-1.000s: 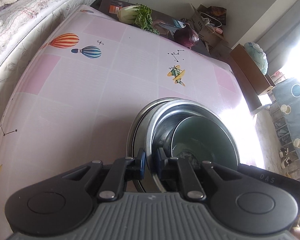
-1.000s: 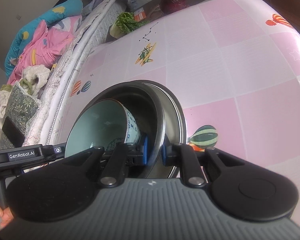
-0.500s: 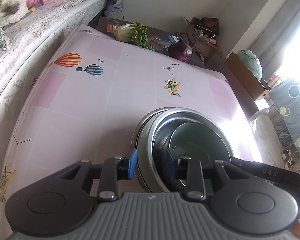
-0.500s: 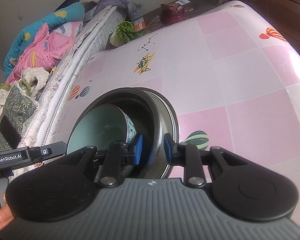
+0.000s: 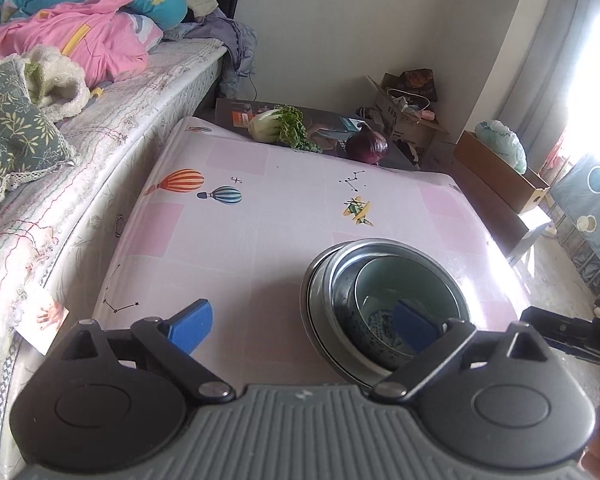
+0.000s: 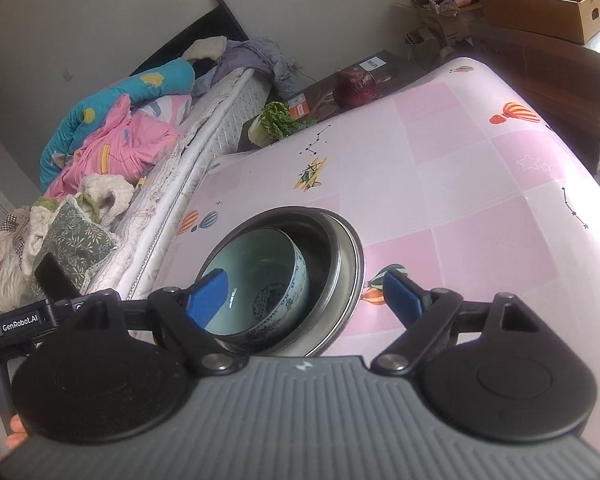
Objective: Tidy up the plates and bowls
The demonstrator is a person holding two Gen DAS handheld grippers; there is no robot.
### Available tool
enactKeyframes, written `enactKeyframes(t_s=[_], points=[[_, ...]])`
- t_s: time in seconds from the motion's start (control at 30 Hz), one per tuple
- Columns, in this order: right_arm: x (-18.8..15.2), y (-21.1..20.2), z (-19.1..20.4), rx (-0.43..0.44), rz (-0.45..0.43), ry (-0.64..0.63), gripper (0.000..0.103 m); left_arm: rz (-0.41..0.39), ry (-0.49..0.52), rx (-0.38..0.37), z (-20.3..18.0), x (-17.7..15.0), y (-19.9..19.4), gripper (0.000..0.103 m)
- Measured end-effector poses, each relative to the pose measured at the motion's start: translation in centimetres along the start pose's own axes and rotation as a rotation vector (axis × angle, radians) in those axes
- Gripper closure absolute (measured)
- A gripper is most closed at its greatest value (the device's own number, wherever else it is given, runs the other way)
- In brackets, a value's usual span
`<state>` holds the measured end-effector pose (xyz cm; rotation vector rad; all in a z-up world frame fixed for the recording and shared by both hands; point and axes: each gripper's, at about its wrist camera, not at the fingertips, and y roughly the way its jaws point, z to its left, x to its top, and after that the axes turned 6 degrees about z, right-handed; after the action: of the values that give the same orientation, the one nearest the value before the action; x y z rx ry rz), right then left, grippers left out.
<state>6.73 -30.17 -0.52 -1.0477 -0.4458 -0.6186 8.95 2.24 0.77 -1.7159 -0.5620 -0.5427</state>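
A stack of dishes sits on the pink table (image 5: 260,216): a steel plate at the bottom, a steel bowl (image 5: 342,280) on it, and a pale green ceramic bowl (image 5: 404,292) with blue pattern inside. It also shows in the right wrist view, with the steel bowl (image 6: 340,256) around the ceramic bowl (image 6: 260,280). My left gripper (image 5: 304,322) is open and empty, raised above the stack's near left side. My right gripper (image 6: 306,294) is open and empty, raised above the stack's near right side.
A bed (image 5: 100,92) with blankets and pillows runs along the table's left side. A leafy cabbage (image 5: 278,126) and a purple cabbage (image 5: 366,146) lie on a dark board at the far end. Cardboard boxes (image 6: 540,4) stand by the far wall.
Both grippers opened wide, let go of the steel bowl's rim, and drew back and up from the stack. The stack stays on the table.
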Motion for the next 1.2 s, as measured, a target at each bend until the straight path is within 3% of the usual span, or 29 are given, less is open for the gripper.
enactKeyframes(t_s=[0.13,0.2,0.37,0.57,0.87,1.2], points=[[-1.2,-2.2,1.1,-0.062,-0.037,-0.076,0.009,-0.024,0.028,0.077,-0.2,-1.0,-1.0,0.000],[-2.1,-3.1,1.9,-0.095,-0.059,-0.127,0.001,-0.037,0.036,0.096,-0.3,-1.4,-1.3,0.000],[-3.3,-4.1,2.9,-0.146,-0.072,-0.205,0.001,-0.060,0.048,0.150,-0.8,-1.7,-2.2,0.000],[-3.5,-4.9,3.5,-0.194,-0.085,-0.241,0.001,-0.105,0.069,0.264,-2.0,-1.7,-3.1,0.000],[-4.2,-5.4,5.2,-0.275,-0.085,-0.308,0.001,-0.063,0.087,0.265,-2.6,-2.5,-2.9,0.000],[-4.2,-4.4,5.6,-0.277,0.000,-0.265,0.001,0.003,0.060,0.244,-2.4,-3.1,-2.3,0.000]])
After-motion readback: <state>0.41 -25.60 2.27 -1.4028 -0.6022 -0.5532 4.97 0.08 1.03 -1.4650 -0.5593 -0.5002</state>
